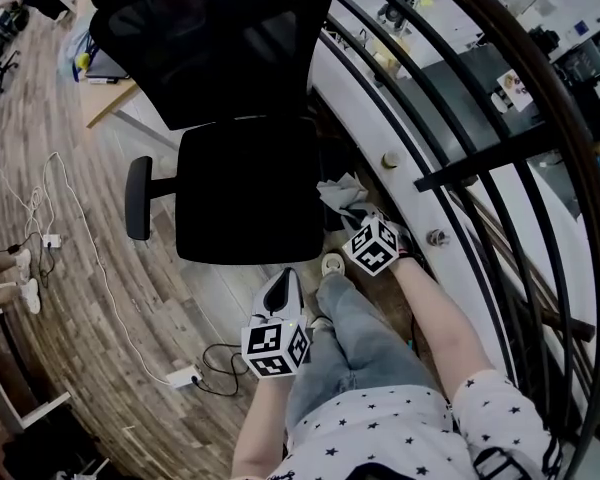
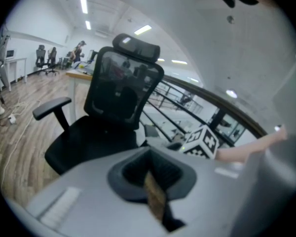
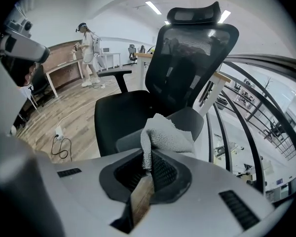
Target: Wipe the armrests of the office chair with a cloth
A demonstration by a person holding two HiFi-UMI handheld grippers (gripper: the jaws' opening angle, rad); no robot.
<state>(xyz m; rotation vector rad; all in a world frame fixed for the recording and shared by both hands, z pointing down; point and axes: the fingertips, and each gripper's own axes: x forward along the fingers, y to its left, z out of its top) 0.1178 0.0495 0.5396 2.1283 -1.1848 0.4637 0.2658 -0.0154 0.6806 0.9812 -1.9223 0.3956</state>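
**Office chair (image 1: 248,183), one.** Black, with a mesh back and headrest. It stands ahead of both grippers, the seat facing them.

**Railing (image 1: 450,168), one.** Dark curved bars run close along the outer side of the right gripper.

**Armrests, two.**
- The near armrest (image 3: 193,118) lies just beyond the right gripper's tips, directly behind the cloth. I cannot tell whether cloth and pad are touching.
- The far armrest (image 1: 138,198) is on the opposite side of the seat. It is well apart from both grippers and has nothing on it.

**Grippers, two.**
- The right gripper (image 3: 147,157) is clenched on a fold of the cloth and points at the near armrest.
- The left gripper (image 2: 150,168) has its jaws drawn together with nothing between them. It is held back from the front edge of the seat and touches no part of the chair.

**Cloth (image 3: 165,134), one.** Grey and crumpled. It is pinched in the right gripper and bunches up above its tips, beside the near armrest.

**Floor cable (image 1: 80,238), one,** running to a **power strip (image 1: 183,376), one.** Both lie on the wood floor to the outer side of the left gripper.

**Progress, as judged.** The cloth is gripped and has been brought up to the near armrest, so wiping there looks about to begin or barely under way. The pictures show no sign that either pad has been wiped. Both armrests therefore appear to be left to do, the far one entirely.
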